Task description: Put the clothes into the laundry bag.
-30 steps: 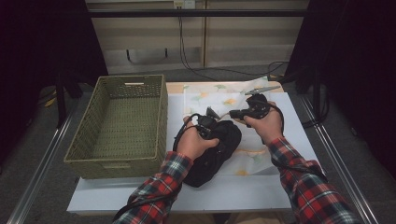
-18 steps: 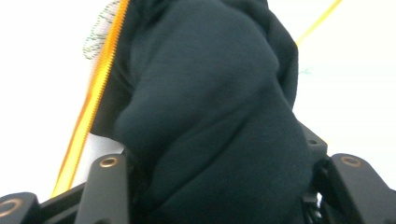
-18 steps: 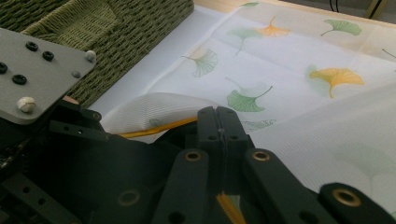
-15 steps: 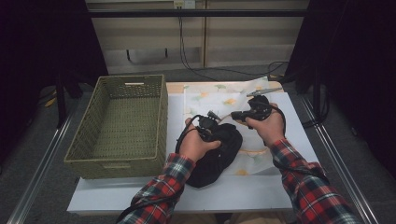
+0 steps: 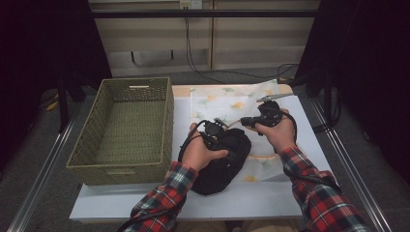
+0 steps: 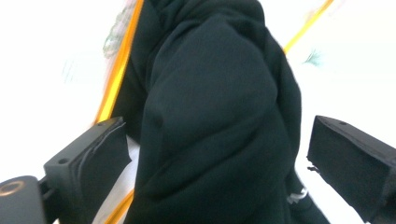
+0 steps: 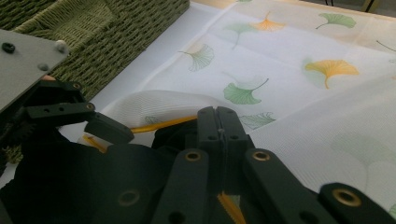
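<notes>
- Now the left gripper [image 5: 218, 137] has its jaws just opened wide, either side of the black garment [image 6: 219, 116], pads off it.
- Right gripper [image 7: 218, 122] is clamped on the mesh bag's [image 7: 299, 88] orange-trimmed edge.

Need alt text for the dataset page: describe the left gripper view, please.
A bunched black garment rises up the middle of the frame between the left gripper's two black fingers, which have just been opening and stand clear of it on both sides. Behind it lies bright white mesh with an orange edge.
</notes>
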`<state>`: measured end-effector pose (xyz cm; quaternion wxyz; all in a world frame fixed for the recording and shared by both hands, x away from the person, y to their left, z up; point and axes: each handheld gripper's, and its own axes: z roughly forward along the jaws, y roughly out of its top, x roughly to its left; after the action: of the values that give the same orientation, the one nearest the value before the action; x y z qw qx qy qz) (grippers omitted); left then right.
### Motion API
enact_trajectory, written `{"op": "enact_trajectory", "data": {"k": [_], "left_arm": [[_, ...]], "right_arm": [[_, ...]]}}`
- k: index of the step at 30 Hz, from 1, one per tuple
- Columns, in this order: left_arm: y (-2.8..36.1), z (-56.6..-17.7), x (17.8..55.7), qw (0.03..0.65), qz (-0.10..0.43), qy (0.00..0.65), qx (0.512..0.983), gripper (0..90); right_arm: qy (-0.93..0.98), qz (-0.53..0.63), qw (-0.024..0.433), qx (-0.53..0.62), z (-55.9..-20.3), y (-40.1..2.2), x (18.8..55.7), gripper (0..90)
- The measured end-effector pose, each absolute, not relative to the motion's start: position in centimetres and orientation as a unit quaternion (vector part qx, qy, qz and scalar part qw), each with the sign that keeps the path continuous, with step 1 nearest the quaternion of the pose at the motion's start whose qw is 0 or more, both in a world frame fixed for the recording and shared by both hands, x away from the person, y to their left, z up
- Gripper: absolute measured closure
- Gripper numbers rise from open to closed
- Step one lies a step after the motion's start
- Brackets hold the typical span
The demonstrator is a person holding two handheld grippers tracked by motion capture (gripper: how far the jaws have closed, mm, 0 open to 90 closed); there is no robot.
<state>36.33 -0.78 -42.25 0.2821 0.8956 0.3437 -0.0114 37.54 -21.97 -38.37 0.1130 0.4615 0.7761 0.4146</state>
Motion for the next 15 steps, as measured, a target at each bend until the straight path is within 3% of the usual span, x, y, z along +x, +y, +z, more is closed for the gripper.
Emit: {"op": "enact_trajectory", "data": {"k": [15], "left_arm": [[0.3,-43.0,36.0,0.265,0.012,0.342,0.902,0.7]], "right_arm": [[0.774,0.414,0.115,0.464,-38.2,-22.1,37.3,90.0]]}}
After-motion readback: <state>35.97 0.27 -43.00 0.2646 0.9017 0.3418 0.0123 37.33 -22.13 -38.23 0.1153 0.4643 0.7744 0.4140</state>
